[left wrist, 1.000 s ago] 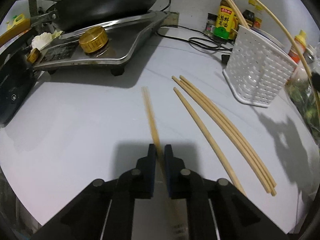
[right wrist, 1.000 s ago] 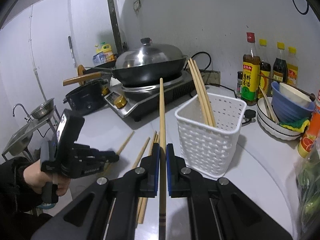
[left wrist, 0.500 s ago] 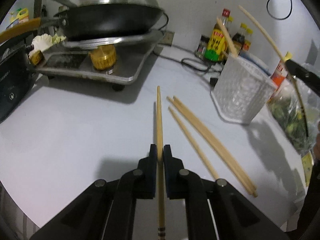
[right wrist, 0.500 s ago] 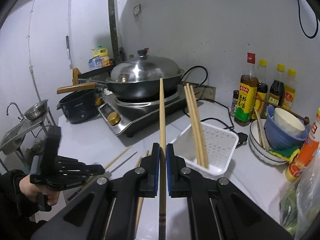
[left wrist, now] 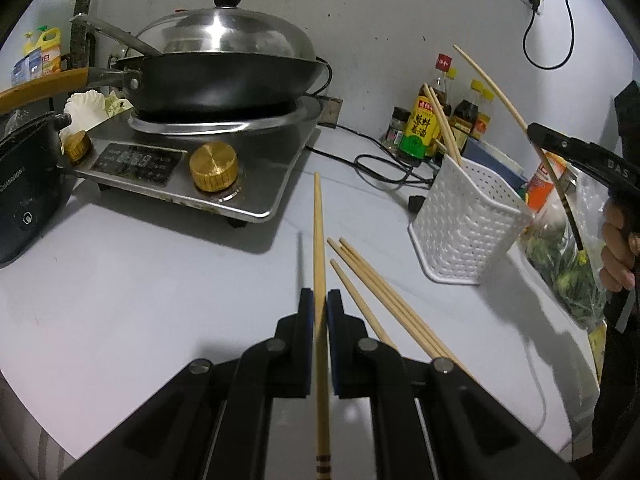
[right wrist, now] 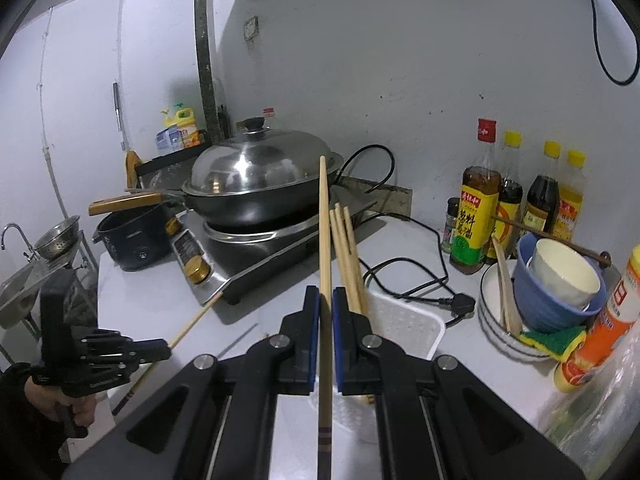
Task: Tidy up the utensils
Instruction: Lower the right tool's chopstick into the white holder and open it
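Bamboo chopsticks are in both grippers. The left gripper (left wrist: 319, 308) has its jaws pressed together on one chopstick (left wrist: 319, 240), which runs forward between the pads and points toward the stove (left wrist: 224, 184), its banded end sticking out behind. It hangs above the white counter (left wrist: 120, 280). Three loose chopsticks (left wrist: 376, 292) lie flat on the counter just to the right of it (two side by side, a third a little apart), slanting toward the basket (left wrist: 468, 232).

The right gripper (right wrist: 326, 308) is likewise pinched shut on a second chopstick (right wrist: 325, 224), held above the basket (right wrist: 404, 320) and pointing at the lidded wok (right wrist: 256, 184). Several chopsticks (right wrist: 346, 248) already stand in the basket, leaning just beside the held one; whether they touch it cannot be told.

From the right wrist view, the left gripper (right wrist: 160, 346) shows at lower left in a hand (right wrist: 60, 400), its stick slanting up toward the stove. Sauce bottles (right wrist: 478, 208) stand against the wall, with stacked bowls (right wrist: 556, 280) in front of them.
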`<state>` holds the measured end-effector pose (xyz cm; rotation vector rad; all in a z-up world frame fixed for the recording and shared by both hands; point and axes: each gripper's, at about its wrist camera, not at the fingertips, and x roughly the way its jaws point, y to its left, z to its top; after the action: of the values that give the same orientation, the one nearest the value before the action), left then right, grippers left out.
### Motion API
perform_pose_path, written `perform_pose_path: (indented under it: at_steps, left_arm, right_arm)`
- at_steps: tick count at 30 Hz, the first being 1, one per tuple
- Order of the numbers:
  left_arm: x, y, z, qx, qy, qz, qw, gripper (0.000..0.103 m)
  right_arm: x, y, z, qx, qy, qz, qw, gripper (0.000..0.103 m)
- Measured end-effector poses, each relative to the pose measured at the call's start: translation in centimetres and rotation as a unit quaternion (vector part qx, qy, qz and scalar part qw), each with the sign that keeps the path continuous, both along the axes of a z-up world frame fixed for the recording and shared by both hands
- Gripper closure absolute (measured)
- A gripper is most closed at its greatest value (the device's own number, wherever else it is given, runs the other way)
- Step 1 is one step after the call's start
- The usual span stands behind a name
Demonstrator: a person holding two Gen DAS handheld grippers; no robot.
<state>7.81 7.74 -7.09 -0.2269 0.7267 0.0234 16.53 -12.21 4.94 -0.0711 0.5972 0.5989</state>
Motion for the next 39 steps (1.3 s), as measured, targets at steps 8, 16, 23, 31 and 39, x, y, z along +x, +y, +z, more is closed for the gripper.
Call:
perform_pose_path:
  at_steps: [8, 16, 23, 31, 39]
  left_arm:
    - [0.5, 0.5, 1.4, -0.007, -0.029, -0.004, 0.9996, 0.097]
    - [1.3, 1.4, 1.9, -0.003, -0.038, -0.001, 0.9993, 0.097]
    - [1.1, 2.1, 1.8, -0.002, -0.047, 0.001, 0.9989, 0.097]
    - [0.8, 2.2, 1.4, -0.009, -0.043, 0.008, 0.9990, 0.097]
    - [0.4, 0.8, 2.4, 0.002, -0.049, 0.003, 0.9988, 0.097]
  right_arm:
    - [3.6, 0.7, 0.9, -0.020, -0.010, 0.009, 1.000, 0.097]
    - [7.8, 1.5, 0.7, -0.027, -0.009, 0.001, 1.000, 0.097]
    - [9.3, 2.9, -1.2, -0.044, 0.002, -0.006, 0.999, 0.097]
    - [8.3, 4.2, -4.2, -0.086, 0.021, 0.004, 0.996, 0.096]
    - [5.7, 1.9, -4.9, -0.078, 0.031, -0.002, 0.996, 0.059]
